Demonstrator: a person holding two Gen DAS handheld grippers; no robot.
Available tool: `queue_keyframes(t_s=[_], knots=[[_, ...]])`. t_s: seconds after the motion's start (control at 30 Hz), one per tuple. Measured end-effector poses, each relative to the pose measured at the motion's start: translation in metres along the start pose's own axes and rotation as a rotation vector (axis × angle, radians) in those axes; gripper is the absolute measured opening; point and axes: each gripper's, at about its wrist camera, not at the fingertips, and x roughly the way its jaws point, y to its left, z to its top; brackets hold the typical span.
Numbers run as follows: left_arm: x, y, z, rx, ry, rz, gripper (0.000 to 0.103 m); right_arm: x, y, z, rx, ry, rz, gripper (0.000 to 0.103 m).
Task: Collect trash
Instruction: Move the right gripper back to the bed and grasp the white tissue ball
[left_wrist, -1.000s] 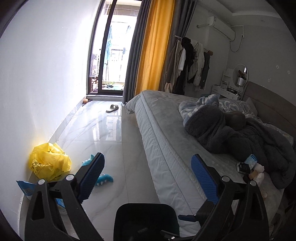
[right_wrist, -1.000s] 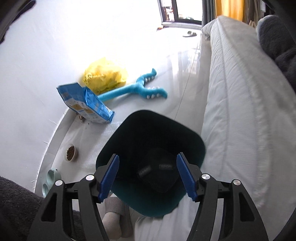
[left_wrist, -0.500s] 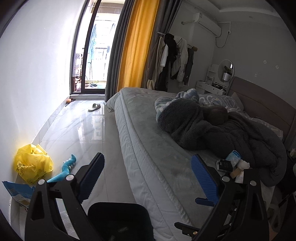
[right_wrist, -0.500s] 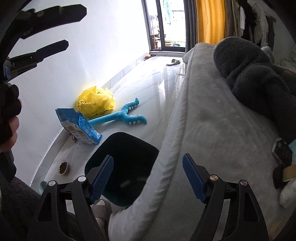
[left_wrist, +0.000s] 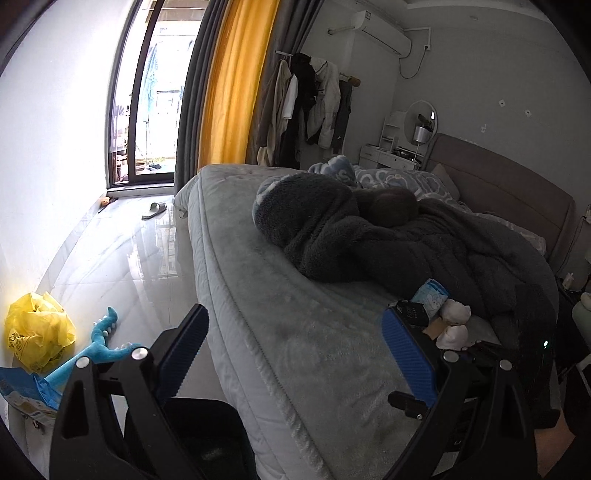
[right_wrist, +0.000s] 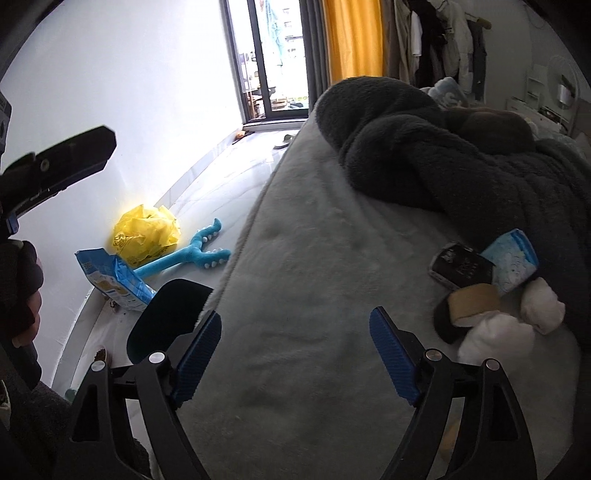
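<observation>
A small pile of trash lies on the grey bed (right_wrist: 295, 295) at the right: a black packet (right_wrist: 461, 267), a light blue tissue pack (right_wrist: 511, 264), a tan tape roll (right_wrist: 472, 304) and white crumpled tissues (right_wrist: 495, 341). The pile also shows in the left wrist view (left_wrist: 439, 317). A dark bin (right_wrist: 166, 321) stands on the floor beside the bed, also in the left wrist view (left_wrist: 199, 435). My right gripper (right_wrist: 295, 350) is open and empty over the bed, left of the pile. My left gripper (left_wrist: 295, 350) is open and empty above the bed edge.
On the floor by the white wall lie a yellow plastic bag (right_wrist: 146, 234), a blue snack bag (right_wrist: 114, 280) and a blue toy (right_wrist: 192, 254). A dark fleece blanket (right_wrist: 443, 158) covers the far part of the bed. A slipper (left_wrist: 155, 209) lies near the balcony door.
Both grippers have swung right and up from the bin and floor toward the bed. The trash pile is now closer in both views. Both stay open.
</observation>
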Motion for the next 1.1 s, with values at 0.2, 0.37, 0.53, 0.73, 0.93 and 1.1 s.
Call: queue_keyframes(t_s=[0.2, 0.37, 0.53, 0.73, 0.93, 1.1], knots=[[0.022, -0.020, -0.021, 0.017, 0.063, -0.038, 0.096, -0.019, -0.044, -0.006, 0.090, -0.020, -0.066, 0.088], [0.033, -0.042, -0.031, 0.070, 0.089, -0.074, 0.096, -0.031, -0.070, -0.013, 0.133, -0.029, -0.096, 0.093], [0.047, -0.066, -0.042, 0.105, 0.133, -0.130, 0.096, -0.037, -0.097, -0.022, 0.173, -0.021, -0.133, 0.094], [0.057, -0.094, -0.058, 0.175, 0.181, -0.226, 0.096, -0.034, -0.122, -0.028, 0.231, -0.011, -0.143, 0.096], [0.073, -0.114, -0.067, 0.218, 0.233, -0.320, 0.096, -0.017, -0.138, -0.032, 0.277, 0.046, -0.139, 0.096], [0.085, -0.129, -0.073, 0.230, 0.275, -0.402, 0.096, -0.007, -0.146, -0.033, 0.285, 0.068, -0.113, 0.096]])
